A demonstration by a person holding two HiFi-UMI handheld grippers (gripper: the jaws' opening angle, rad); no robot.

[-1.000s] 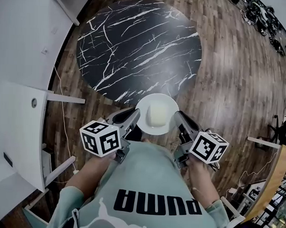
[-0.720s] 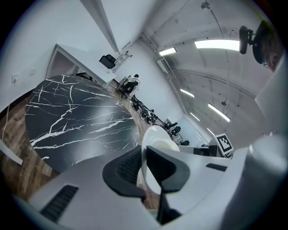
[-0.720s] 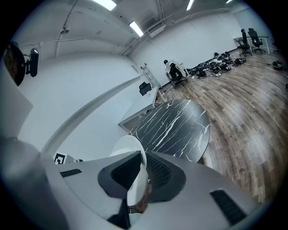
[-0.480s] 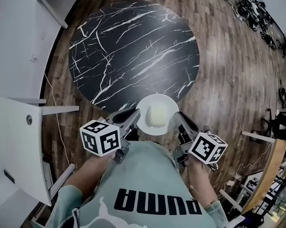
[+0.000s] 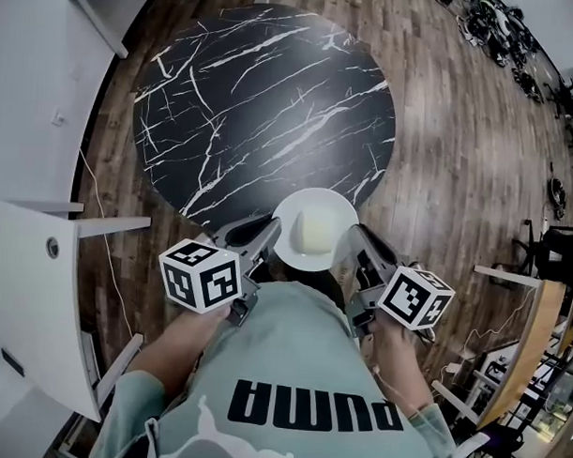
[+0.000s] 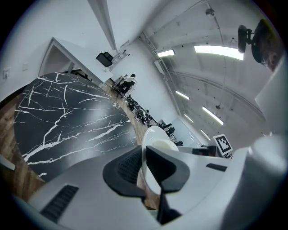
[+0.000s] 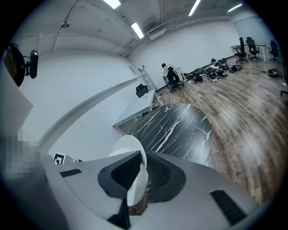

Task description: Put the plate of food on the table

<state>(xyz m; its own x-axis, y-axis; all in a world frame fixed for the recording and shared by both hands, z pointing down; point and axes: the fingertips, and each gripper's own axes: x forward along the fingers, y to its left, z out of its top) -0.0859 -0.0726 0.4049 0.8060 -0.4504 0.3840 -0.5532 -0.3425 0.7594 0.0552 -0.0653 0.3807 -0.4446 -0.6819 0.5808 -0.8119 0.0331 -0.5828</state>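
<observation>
A round white plate (image 5: 311,202) carrying a pale block of food (image 5: 315,232) is held level at the near edge of the round black marble desk (image 5: 263,91). The jaws of the left gripper (image 5: 271,236) and right gripper (image 5: 355,238) pinch opposite rims, likely to prevent tipping

Open above top of round black white-veined marble desk (image 5: 262,110). Obstructed only over near rim, by white round plate (image 5: 315,229). Bounded left by white angular cabinet panels (image 5: 27,280), near desk. Open right over brown wood-plank floor (image 5: 457,182).
</observation>
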